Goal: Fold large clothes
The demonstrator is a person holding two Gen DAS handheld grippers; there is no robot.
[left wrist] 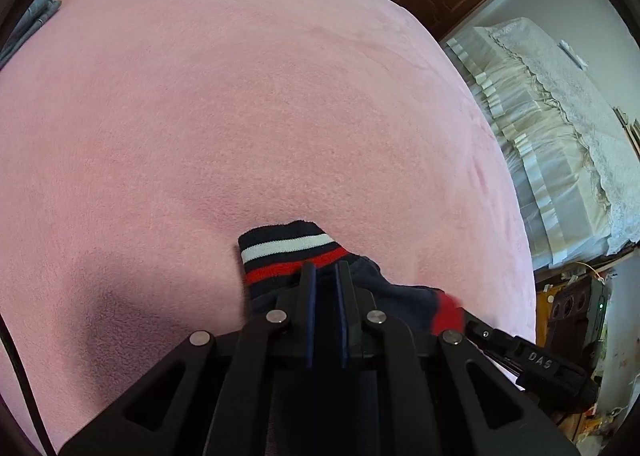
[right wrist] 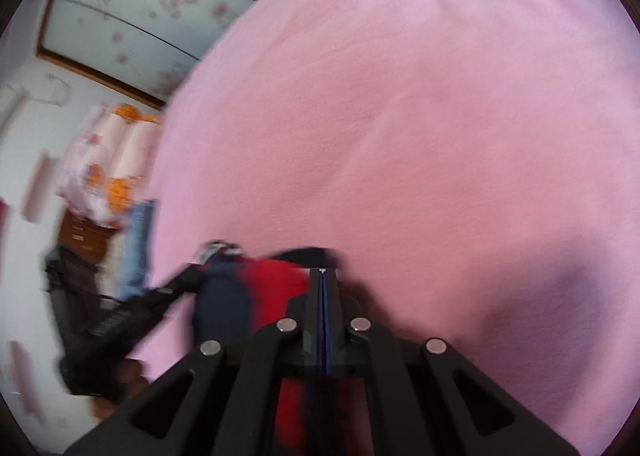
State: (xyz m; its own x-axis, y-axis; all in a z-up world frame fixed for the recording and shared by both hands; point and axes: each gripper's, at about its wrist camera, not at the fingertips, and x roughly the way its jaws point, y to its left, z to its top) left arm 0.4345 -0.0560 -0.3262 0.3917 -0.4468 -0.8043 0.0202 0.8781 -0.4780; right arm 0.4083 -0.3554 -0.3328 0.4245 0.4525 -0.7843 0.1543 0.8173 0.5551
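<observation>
left wrist view: the left gripper (left wrist: 326,270) is clamped on the navy knit garment with red and white striped ribbing (left wrist: 288,252), low over the pink fleece bed cover (left wrist: 240,116). soft, light, limp fabric; hold at the ribbed hem.

right wrist view, blurred: the right gripper (right wrist: 323,276) is closed on the garment's red section (right wrist: 280,280); it will likely sag between the grips.

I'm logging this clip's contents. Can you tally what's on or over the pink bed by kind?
Grippers: 2, left gripper and right gripper
Navy, red and white garment: 1
Grey cloth at the pink blanket edge: 1
Total: 4
</observation>
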